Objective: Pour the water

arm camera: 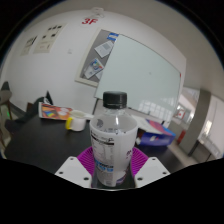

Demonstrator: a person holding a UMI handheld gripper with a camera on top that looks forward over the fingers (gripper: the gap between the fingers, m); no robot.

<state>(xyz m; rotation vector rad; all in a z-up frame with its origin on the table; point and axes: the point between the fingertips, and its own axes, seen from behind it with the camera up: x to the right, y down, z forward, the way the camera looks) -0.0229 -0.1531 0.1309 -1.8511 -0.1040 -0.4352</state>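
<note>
A clear plastic water bottle (111, 138) with a black cap and a white label stands upright between my fingers. My gripper (112, 166) is shut on the bottle, with the magenta pads (89, 160) pressed against its lower body on both sides. The bottle's base is hidden below the fingers. A small yellow cup (77, 123) sits on the dark table (40, 140) beyond and to the left of the bottle.
Coloured boxes (55, 111) lie at the back left of the table. More items in blue and white (155, 131) sit to the right behind the bottle. A whiteboard (140, 70) hangs on the far wall, with a chair (7, 100) at the left.
</note>
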